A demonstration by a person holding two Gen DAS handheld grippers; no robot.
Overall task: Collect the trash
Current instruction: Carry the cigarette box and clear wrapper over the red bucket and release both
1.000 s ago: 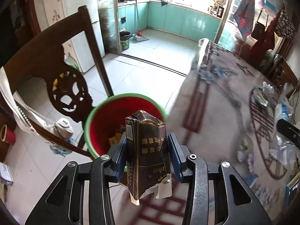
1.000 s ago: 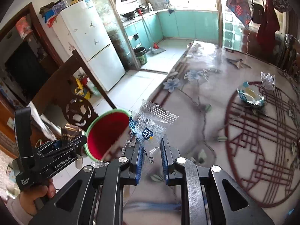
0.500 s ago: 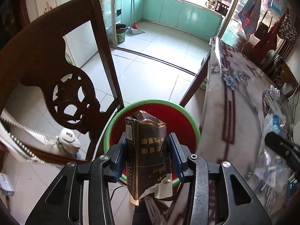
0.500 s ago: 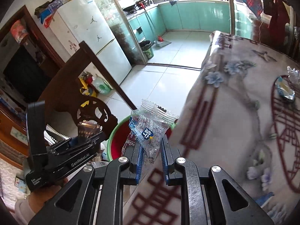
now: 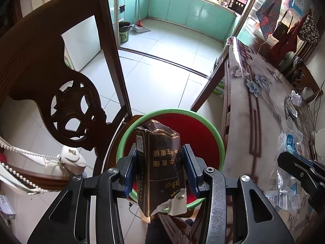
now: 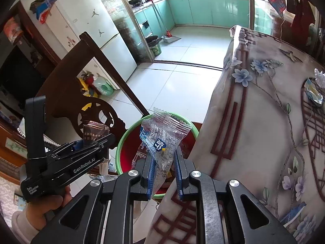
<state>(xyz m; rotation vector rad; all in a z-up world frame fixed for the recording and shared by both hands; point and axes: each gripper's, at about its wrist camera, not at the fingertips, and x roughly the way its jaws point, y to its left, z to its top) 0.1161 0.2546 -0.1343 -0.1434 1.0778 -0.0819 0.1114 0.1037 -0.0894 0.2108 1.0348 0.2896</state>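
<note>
A: What room is this, and what is the main surface?

B: A tiled dining area that opens onto a kitchen with teal cabinets [image 5: 191, 10]. A white fridge [image 6: 89, 30] stands at the left. On the right, a long table [image 6: 264, 122] wears a glossy cloth printed with blue flowers and red lattice.

A: What stands near the table?

B: A dark carved wooden chair [image 5: 67, 105], just beside the table's edge. A red bucket with a green rim [image 5: 203, 134] sits on what looks like its seat, between the chair back and the table.

A: And the trash?

B: The left gripper [image 5: 160, 168] is clamped on a torn dark cigarette pack [image 5: 160, 162], above the bucket's mouth. The right gripper [image 6: 163, 166] is closed tight on a clear plastic wrapper [image 6: 162, 138], at the bucket's rim by the table edge. Two more crumpled wrappers [image 6: 313, 91] lie on the table, well apart from the bucket.

A: Anything in the way?

B: The chair back crowds the bucket's left side.
</note>
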